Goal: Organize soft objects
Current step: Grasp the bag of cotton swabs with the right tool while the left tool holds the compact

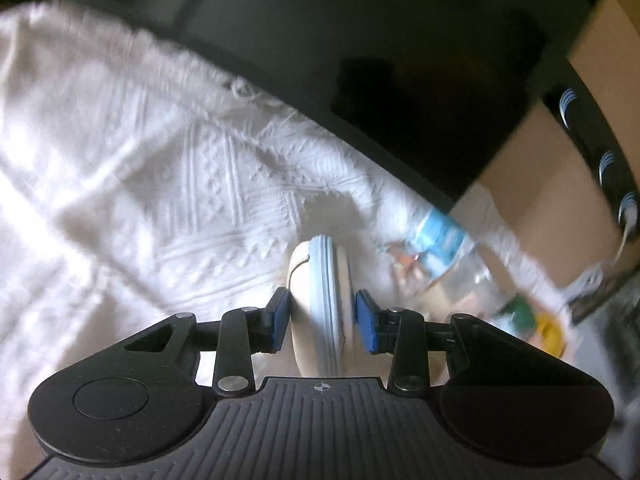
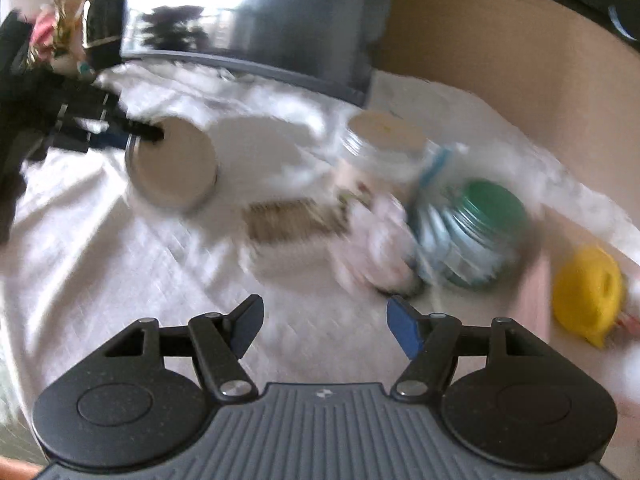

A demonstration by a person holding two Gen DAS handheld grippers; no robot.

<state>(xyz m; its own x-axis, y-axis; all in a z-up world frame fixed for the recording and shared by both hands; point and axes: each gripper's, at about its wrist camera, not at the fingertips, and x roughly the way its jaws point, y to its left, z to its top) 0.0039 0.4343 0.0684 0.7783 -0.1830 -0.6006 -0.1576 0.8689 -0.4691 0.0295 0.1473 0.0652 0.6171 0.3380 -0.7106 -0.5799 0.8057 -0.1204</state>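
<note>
Left gripper point(image 1: 322, 320) clamped on cream-and-blue round cushion point(image 1: 320, 280), right gripper point(image 2: 324, 326) open and empty, jars point(image 2: 468, 232) near white cloth's point(image 2: 100, 260) right edge smeared by blur

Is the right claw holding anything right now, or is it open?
Open and empty: the right claw has its blue pads spread wide with only the white cloth showing between them.
</note>
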